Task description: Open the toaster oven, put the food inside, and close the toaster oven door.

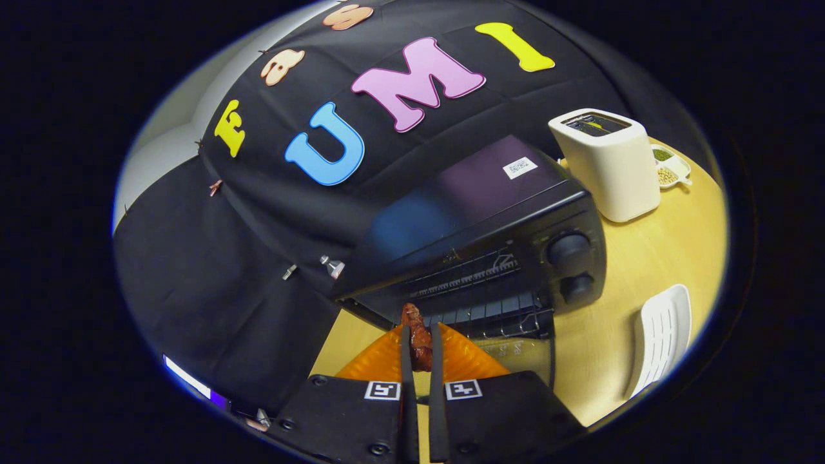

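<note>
My gripper is shut on a reddish-brown piece of food, which stands up between the two fingers. Just ahead of the fingers stands the black toaster oven with its door folded down and open. The wire rack inside the oven lies straight beyond the food. Two round knobs sit on the oven's right side. The food's tip is at the mouth of the oven, above the lowered door.
A white pop-up toaster stands behind and to the right of the oven on the wooden table. Beyond it lies a small white dish with green bits. A white slotted tray lies on the table to the right of the fingers.
</note>
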The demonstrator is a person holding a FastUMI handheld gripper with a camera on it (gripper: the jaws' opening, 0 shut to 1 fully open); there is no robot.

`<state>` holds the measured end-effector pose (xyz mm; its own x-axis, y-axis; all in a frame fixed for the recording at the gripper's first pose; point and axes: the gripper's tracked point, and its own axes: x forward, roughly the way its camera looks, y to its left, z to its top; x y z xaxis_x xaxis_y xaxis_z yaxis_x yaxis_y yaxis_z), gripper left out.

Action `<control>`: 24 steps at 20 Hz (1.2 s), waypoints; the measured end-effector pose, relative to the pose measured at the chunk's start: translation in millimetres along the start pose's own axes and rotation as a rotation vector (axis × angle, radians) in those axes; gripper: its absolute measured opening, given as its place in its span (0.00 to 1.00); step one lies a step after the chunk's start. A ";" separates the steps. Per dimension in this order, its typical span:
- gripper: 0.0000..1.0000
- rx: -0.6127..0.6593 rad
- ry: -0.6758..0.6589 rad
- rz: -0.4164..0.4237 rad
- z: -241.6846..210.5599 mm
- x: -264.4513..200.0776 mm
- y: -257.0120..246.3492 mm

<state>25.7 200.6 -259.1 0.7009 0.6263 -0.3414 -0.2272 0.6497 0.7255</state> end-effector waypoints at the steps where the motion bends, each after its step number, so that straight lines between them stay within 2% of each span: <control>1: 0.11 -0.001 -0.005 0.005 -2.6 11.7 0.5; 10: 0.10 -0.034 -0.056 0.017 -0.8 71.8 -19.6; 14: 0.11 -0.062 -0.099 -0.044 7.7 79.5 -34.2; 18: 0.27 -0.170 -0.104 -0.177 8.1 82.8 -58.8; 19: 0.28 -0.183 -0.111 -0.194 12.1 77.6 -61.0; 20: 0.29 -0.187 -0.121 -0.192 16.0 72.8 -58.8; 21: 0.37 -0.189 -0.126 -0.193 19.0 70.1 -58.4; 22: 0.38 -0.189 -0.126 -0.194 19.6 67.3 -59.0; 24: 0.50 -0.192 -0.110 -0.191 17.8 59.9 -58.5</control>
<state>93.0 192.4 -311.4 0.8098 0.4411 -0.3868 -0.2003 0.8275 0.5245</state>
